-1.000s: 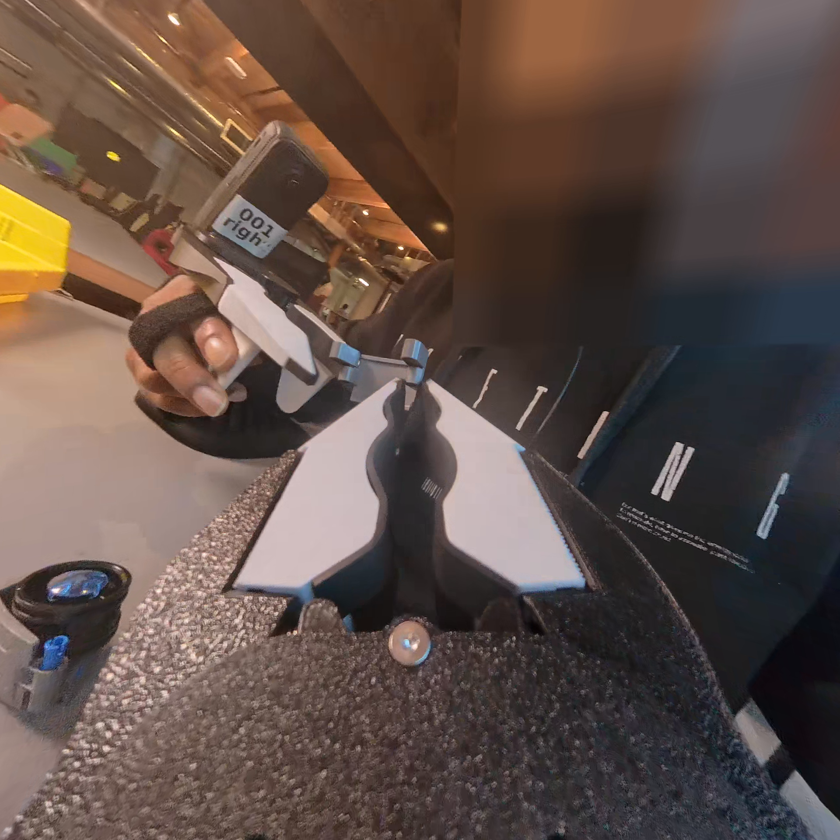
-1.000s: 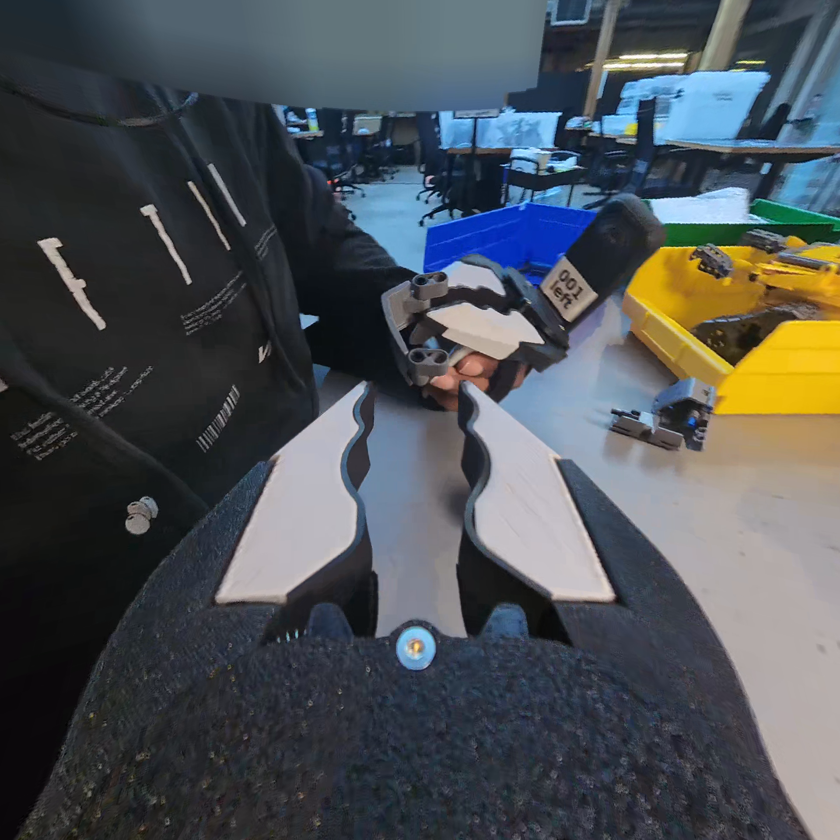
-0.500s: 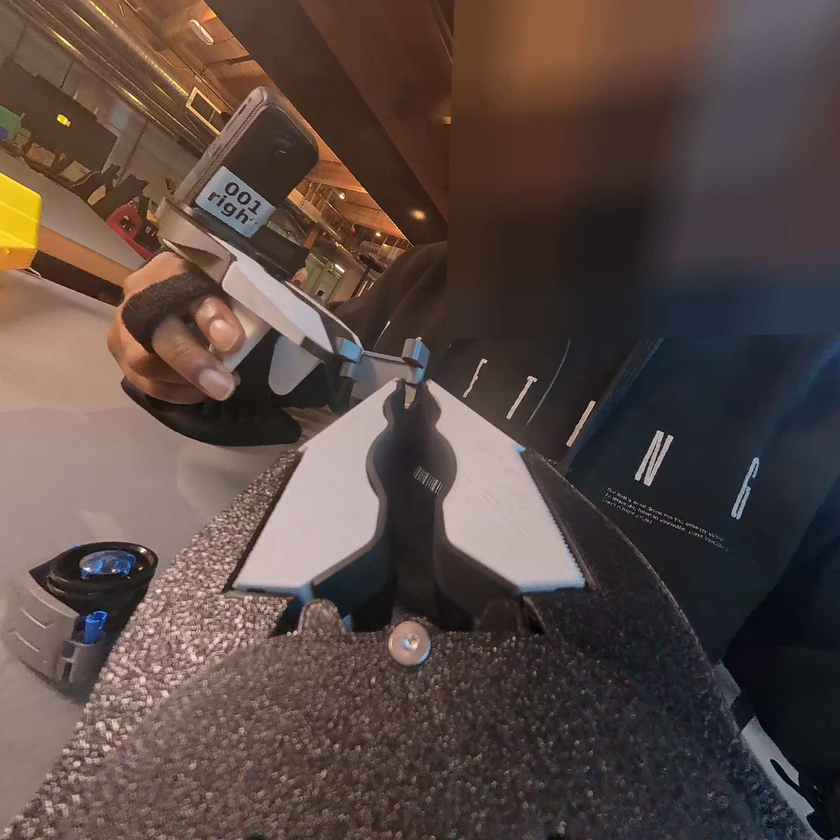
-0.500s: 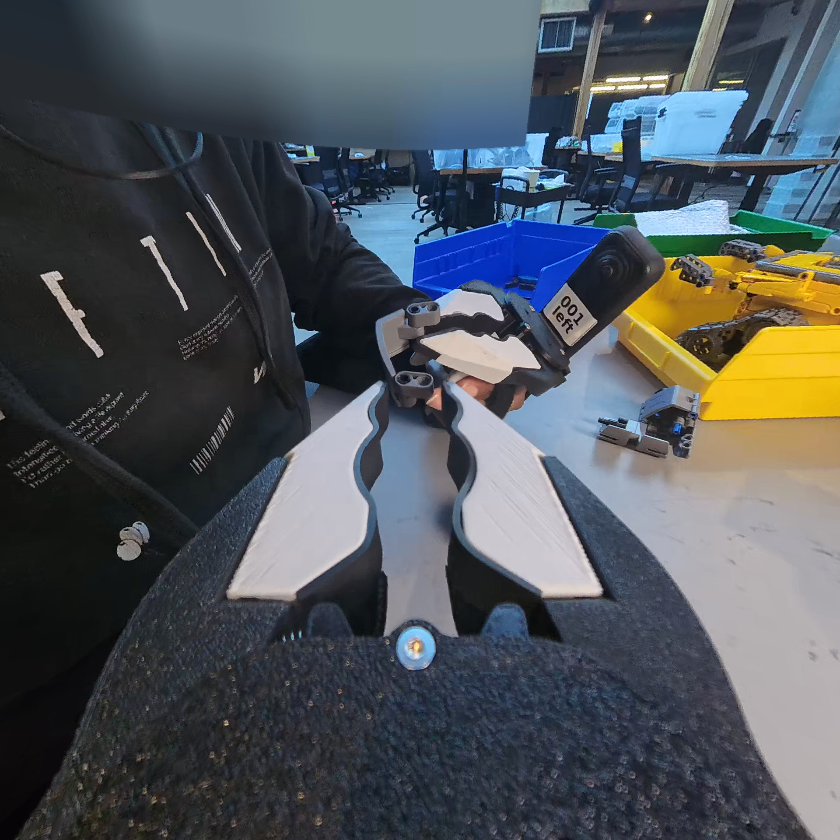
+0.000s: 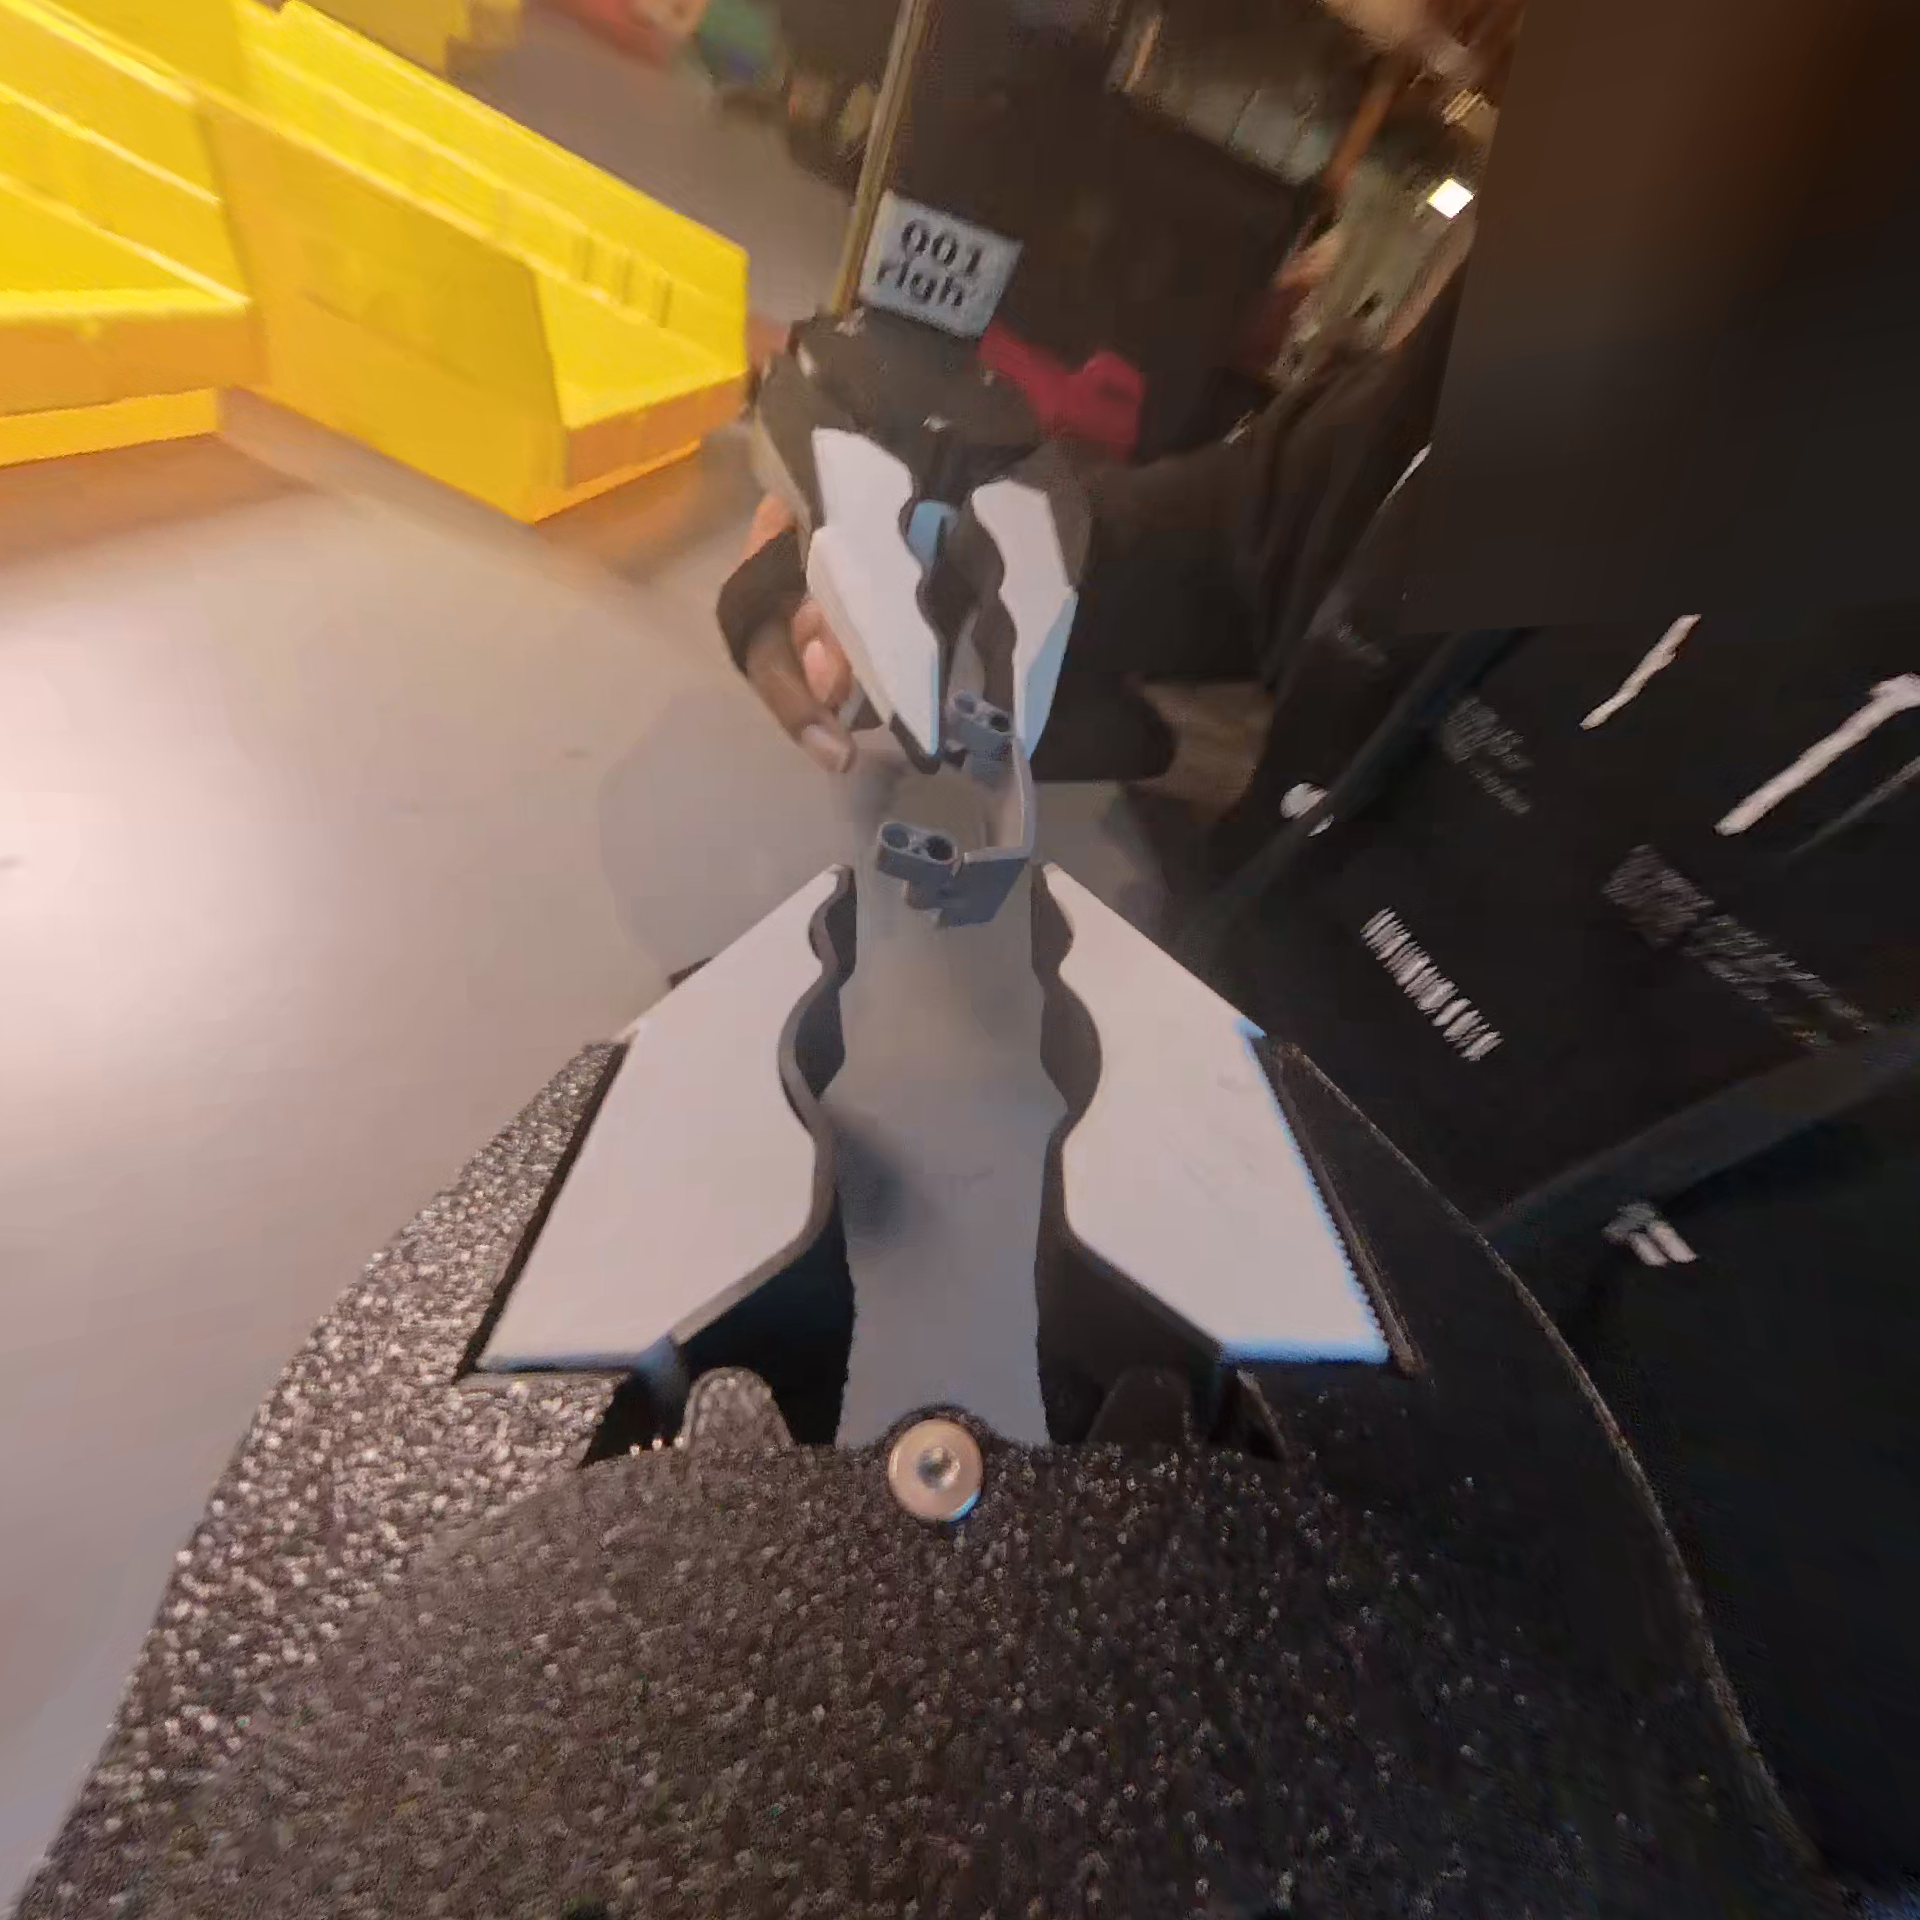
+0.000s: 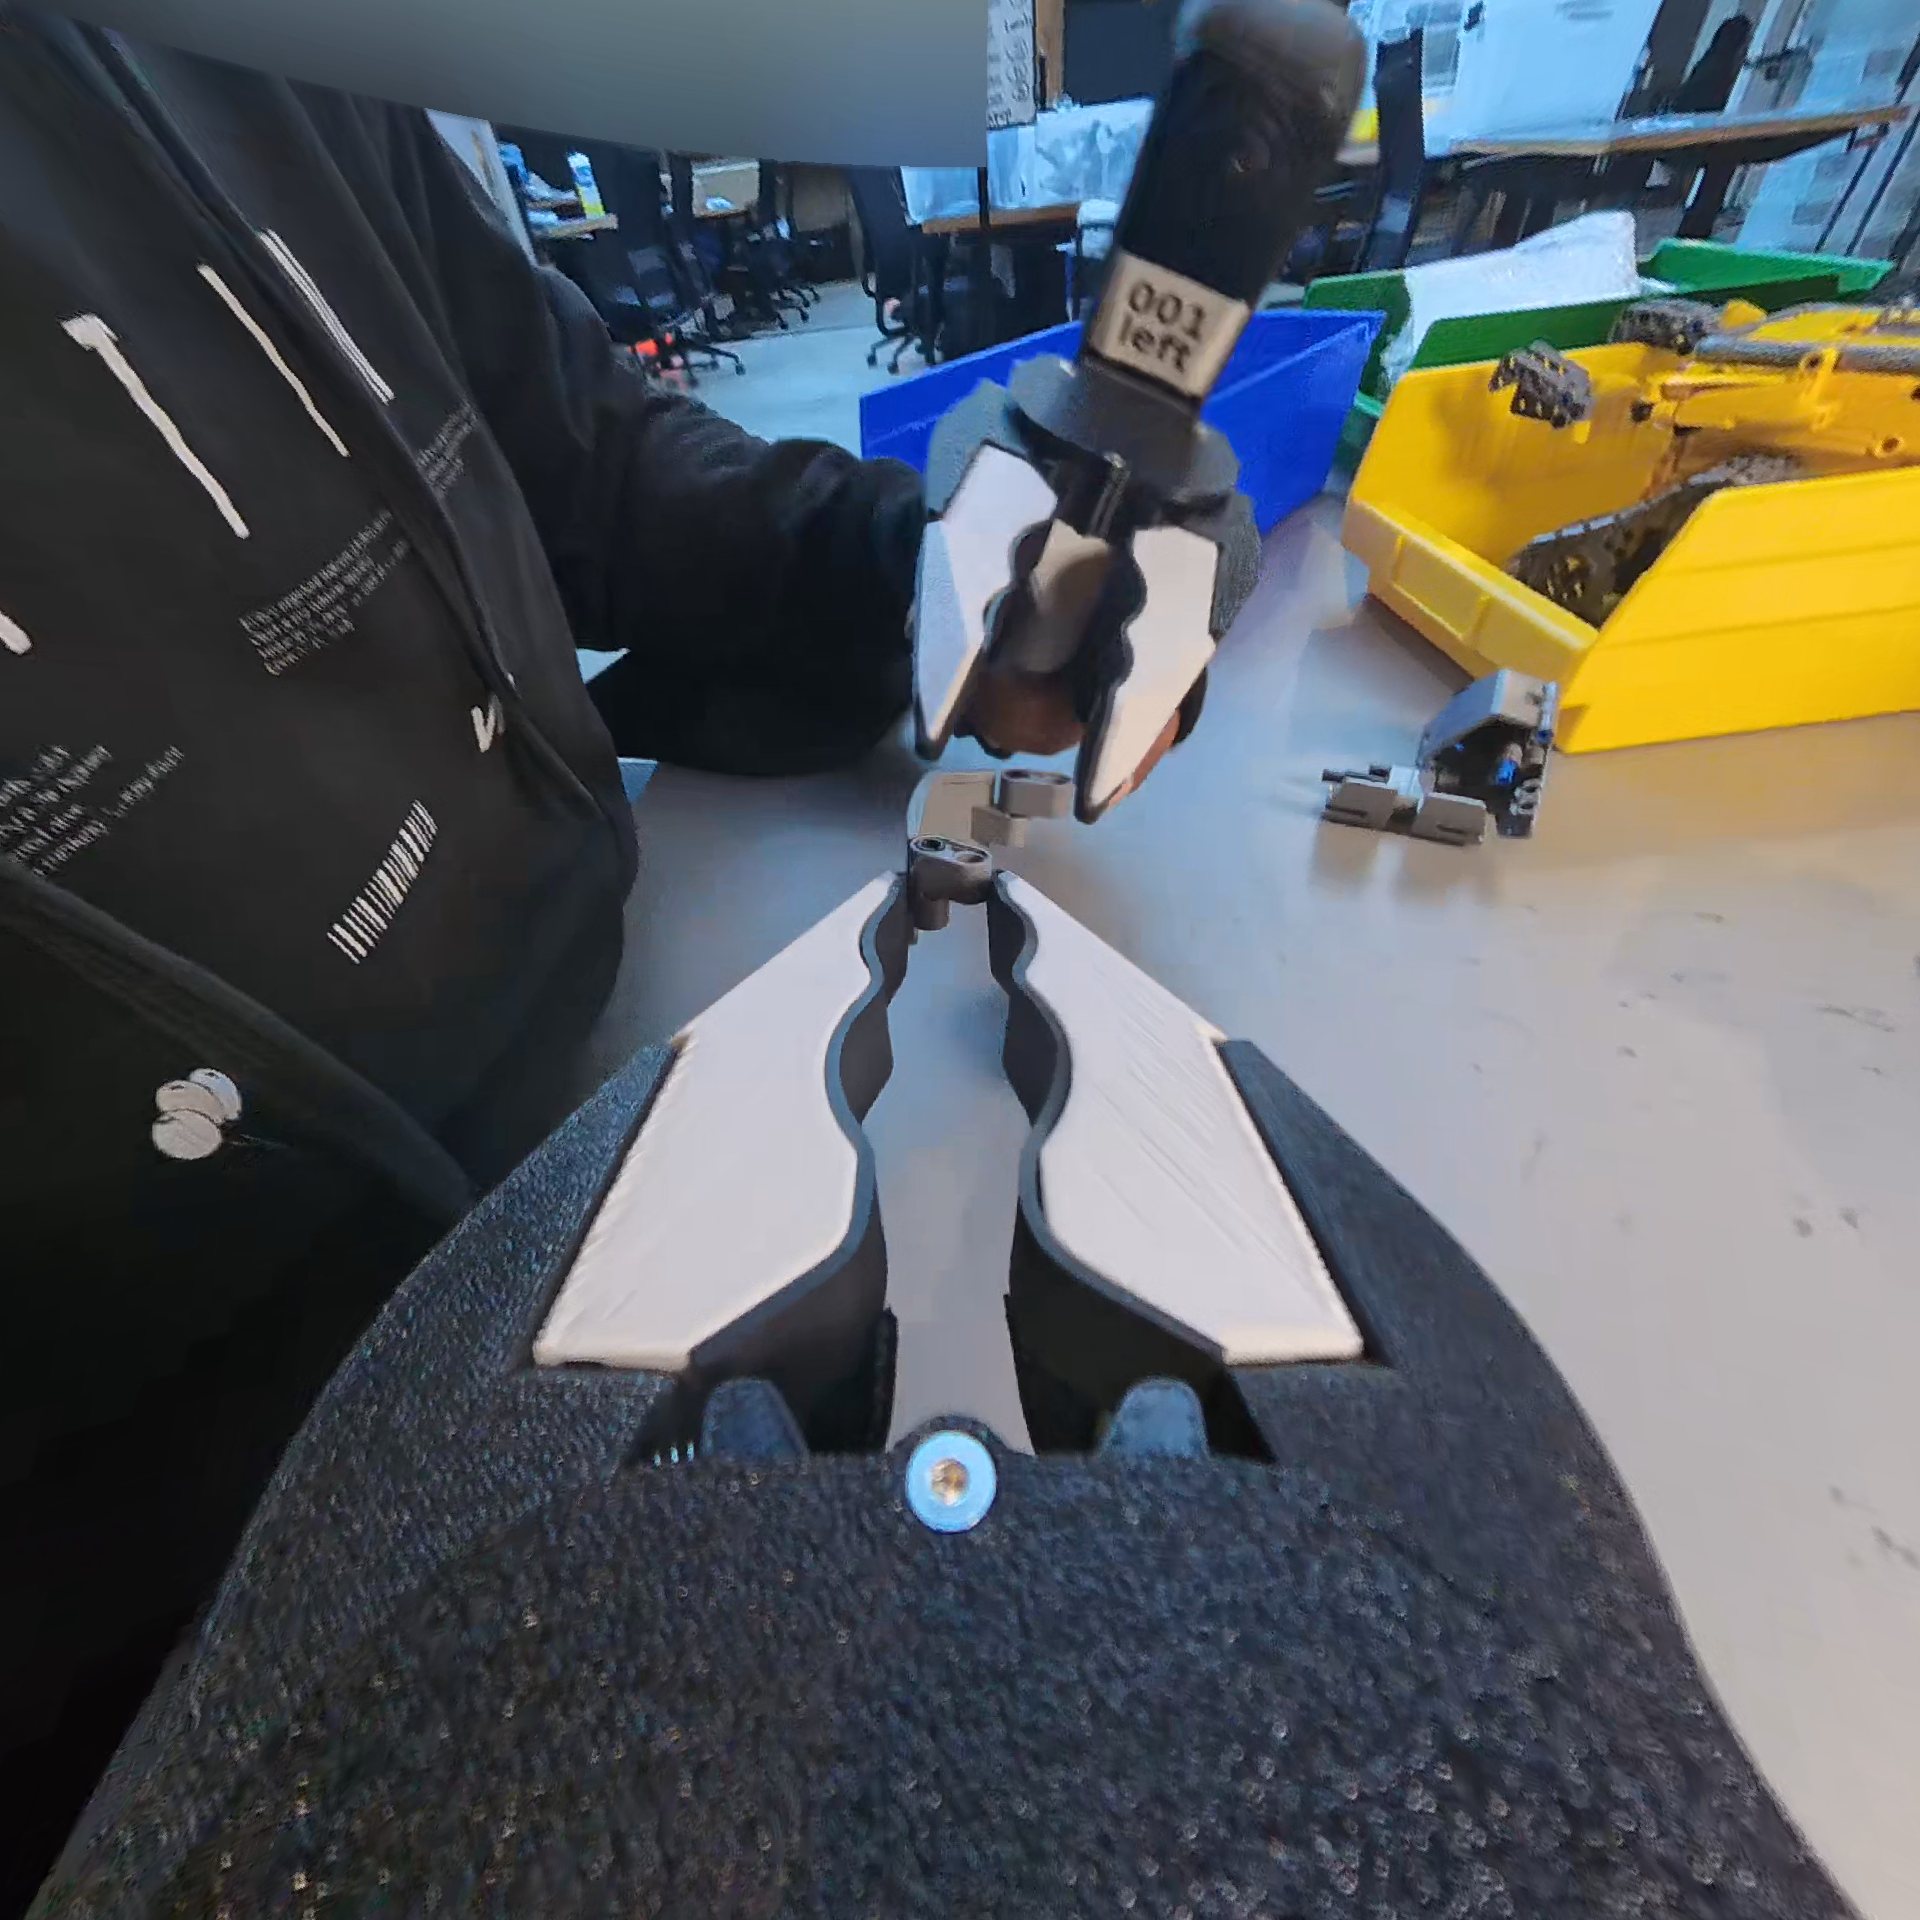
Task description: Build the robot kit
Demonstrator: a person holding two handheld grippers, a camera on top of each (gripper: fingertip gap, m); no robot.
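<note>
Grey plastic, a curved part (image 5: pixel 1013 821) with a two-hole connector at each end, spans the gap between the two tools just above the bench (image 5: pixel 312 831). In the left wrist view its long axis runs roughly 12 to 6 o'clock.

The right tool (image 6: pixel 945 883) is clamped on the far connector. Its tips are drawn in close on either side, and that end points back at 12 o'clock from its own camera.

The left tool (image 5: pixel 940 878) stands apart, with a wide gap between its fingers. The part's near connector sits at the mouth of that gap, at 12 o'clock and between the two tips, with space showing on the 9 o'clock side. Whether the 3 o'clock fingertip touches the part I cannot tell.

The tools face each other nose to nose, so the part is equally close to both, but only the right one grips it.

A yellow bin (image 5: pixel 416 312) lies at 10 o'clock from the left tool. A small grey assembly (image 6: pixel 1455 769) rests on the bench at 2 o'clock from the right tool, well apart from the part.
</note>
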